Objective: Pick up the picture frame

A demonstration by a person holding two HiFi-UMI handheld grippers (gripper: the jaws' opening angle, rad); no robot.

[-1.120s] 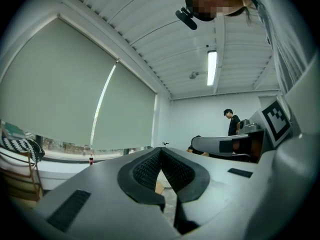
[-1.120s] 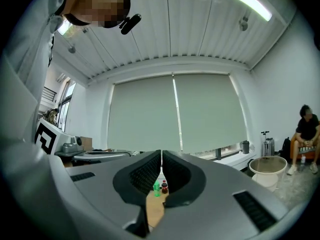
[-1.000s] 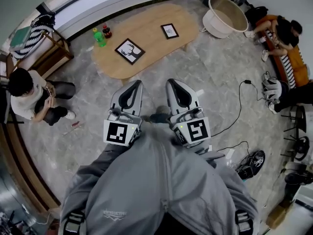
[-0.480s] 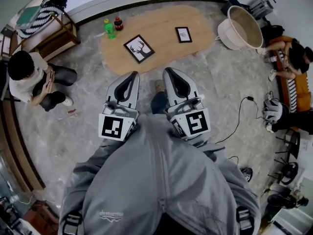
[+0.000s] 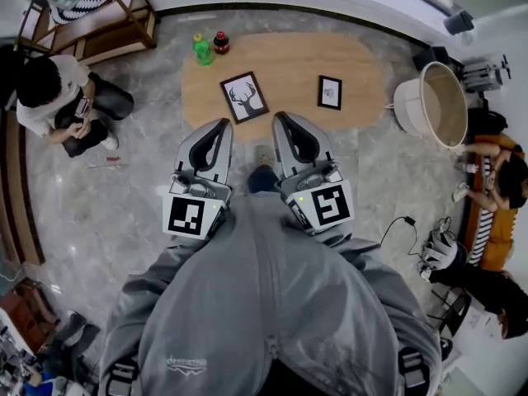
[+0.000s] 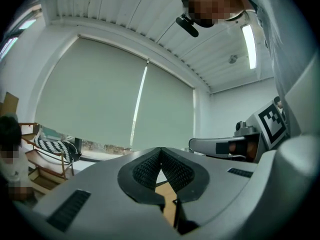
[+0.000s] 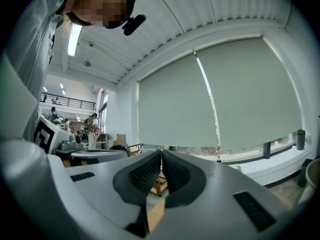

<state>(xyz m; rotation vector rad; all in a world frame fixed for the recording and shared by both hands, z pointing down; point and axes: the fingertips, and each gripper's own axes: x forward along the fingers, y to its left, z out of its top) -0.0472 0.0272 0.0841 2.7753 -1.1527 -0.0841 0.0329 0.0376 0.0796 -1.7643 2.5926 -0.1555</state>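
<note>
The left gripper (image 5: pixel 221 125) and right gripper (image 5: pixel 280 119) were held side by side, level, in front of the person's grey jacket (image 5: pixel 264 304). Each had its jaws together, the ribbed black pads (image 6: pixel 144 170) meeting at the tips with nothing between them.

Just beyond the tips, roughly between the two grippers in the head view, the deer frame (image 5: pixel 244 97) lay flat near the near edge of the table (image 5: pixel 289 60). It was rectangular with a thin black border, a white sheet and a black stag's head, and it sat skewed to the table's edge. A small frame (image 5: pixel 330 91), also black-edged with a pale print, lay to its right, apart from it. Nothing lay on or against either frame.

The table was a low oval of light wood with a smooth top. At its far left end stood a green bottle (image 5: pixel 201 49) and a dark bottle (image 5: pixel 221 42), close together. A round white tub (image 5: pixel 441 106) stood off the right end. A person (image 5: pixel 58 97) sat on the grey marbled floor (image 5: pixel 124 205) to the left, near a wooden rack (image 5: pixel 124 19) with a striped cloth. A black cable (image 5: pixel 396 225) trailed on the floor at right.
</note>
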